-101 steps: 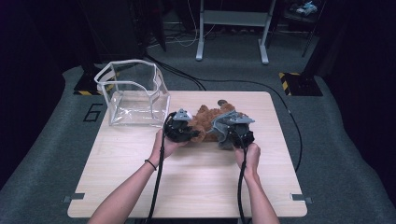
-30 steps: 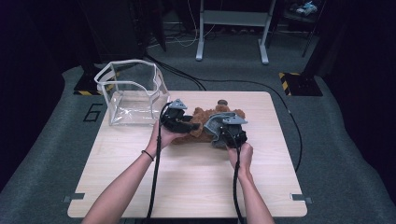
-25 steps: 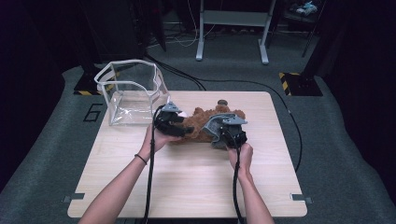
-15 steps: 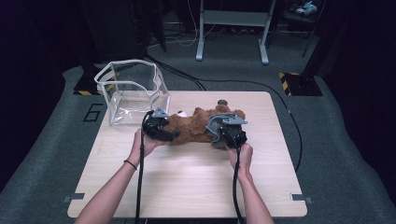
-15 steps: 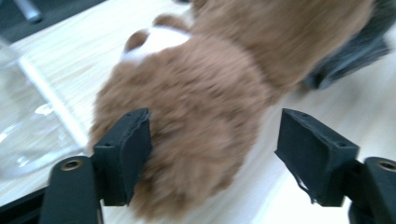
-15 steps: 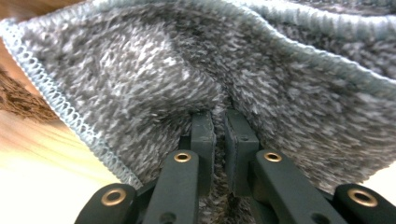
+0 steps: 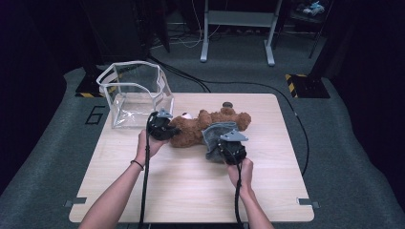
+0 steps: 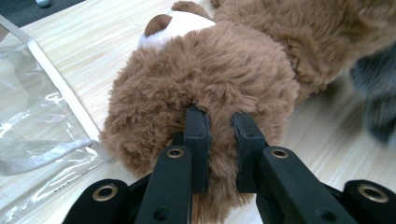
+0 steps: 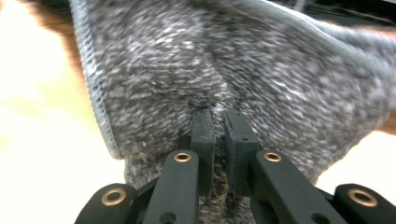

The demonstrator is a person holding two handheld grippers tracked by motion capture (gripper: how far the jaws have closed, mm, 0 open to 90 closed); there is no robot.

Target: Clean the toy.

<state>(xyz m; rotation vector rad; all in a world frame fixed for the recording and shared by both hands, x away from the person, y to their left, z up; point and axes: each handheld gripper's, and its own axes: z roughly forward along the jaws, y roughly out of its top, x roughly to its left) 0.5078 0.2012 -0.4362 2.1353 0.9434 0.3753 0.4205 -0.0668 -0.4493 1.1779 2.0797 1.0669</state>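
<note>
On the wooden table (image 7: 143,191), the left gripper (image 8: 219,123), jaws just closed, pinched the teddy bear's (image 7: 200,126) fur; the right gripper (image 9: 218,123) clamped its grey garment (image 9: 233,70).

The left gripper (image 7: 165,128) swung out to the left of the teddy bear (image 7: 200,128), then its jaws closed on the fur at the bear's left end. The right gripper (image 7: 224,145), clamped on the grey garment (image 7: 215,136), drew it nearer, and the bear shifted slightly.
</note>
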